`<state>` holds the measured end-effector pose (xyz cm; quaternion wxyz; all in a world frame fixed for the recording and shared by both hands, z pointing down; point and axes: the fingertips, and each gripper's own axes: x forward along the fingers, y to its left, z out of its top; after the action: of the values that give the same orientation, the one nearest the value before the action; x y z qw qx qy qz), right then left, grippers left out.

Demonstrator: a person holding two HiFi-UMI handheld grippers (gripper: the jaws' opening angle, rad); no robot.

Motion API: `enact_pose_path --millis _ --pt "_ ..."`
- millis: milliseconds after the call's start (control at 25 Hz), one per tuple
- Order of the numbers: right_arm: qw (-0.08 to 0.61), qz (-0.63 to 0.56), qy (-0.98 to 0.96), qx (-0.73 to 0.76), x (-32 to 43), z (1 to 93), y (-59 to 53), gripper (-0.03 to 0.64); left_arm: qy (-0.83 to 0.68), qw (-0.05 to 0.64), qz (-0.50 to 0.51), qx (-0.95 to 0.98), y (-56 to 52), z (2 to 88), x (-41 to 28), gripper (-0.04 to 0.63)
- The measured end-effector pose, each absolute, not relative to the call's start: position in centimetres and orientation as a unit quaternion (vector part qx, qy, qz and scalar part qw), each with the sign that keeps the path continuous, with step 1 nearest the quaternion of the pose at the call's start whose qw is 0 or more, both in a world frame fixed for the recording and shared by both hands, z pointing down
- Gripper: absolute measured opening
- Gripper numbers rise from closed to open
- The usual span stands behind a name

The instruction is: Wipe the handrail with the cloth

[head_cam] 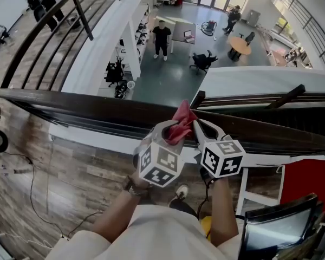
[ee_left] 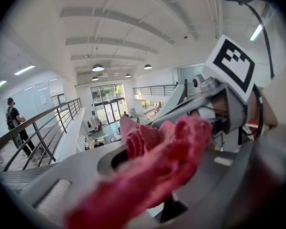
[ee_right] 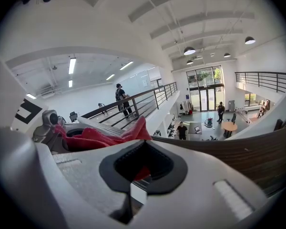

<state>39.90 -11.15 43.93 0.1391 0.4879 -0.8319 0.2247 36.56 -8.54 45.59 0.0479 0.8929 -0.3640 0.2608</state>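
The cloth (head_cam: 181, 124), red and bunched, stands up between the two grippers just above the dark wooden handrail (head_cam: 70, 104), which runs across the head view from left to right. The left gripper (head_cam: 170, 131) has its fingers closed on the cloth. In the left gripper view the cloth (ee_left: 152, 175) is a blurred red mass running from the lower left up toward the right gripper (ee_left: 219, 99). The right gripper (head_cam: 198, 128) sits just beside the left one, the two tips nearly meeting at the cloth. In the right gripper view its fingers (ee_right: 76, 175) are closed together, a small piece of red shows in the dark opening between them, and the rest of the cloth (ee_right: 95, 140) lies beyond, toward the left gripper (ee_right: 43, 123). The handrail (ee_right: 238, 156) passes close on the right of that view.

Beyond the rail the hall floor (head_cam: 168, 75) lies far below, with a person in black (head_cam: 161, 37) standing and a round table (head_cam: 240, 45) further right.
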Motion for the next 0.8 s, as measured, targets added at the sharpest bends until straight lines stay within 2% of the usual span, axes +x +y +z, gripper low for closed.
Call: enact_pose_path --millis 800 --pt "0.141 0.220 -0.839 0.477 36.2 43.6 -11.7 0.003 -0.385 0.063 0.251 0.886 -9.1 45.3 32.8 0.081"
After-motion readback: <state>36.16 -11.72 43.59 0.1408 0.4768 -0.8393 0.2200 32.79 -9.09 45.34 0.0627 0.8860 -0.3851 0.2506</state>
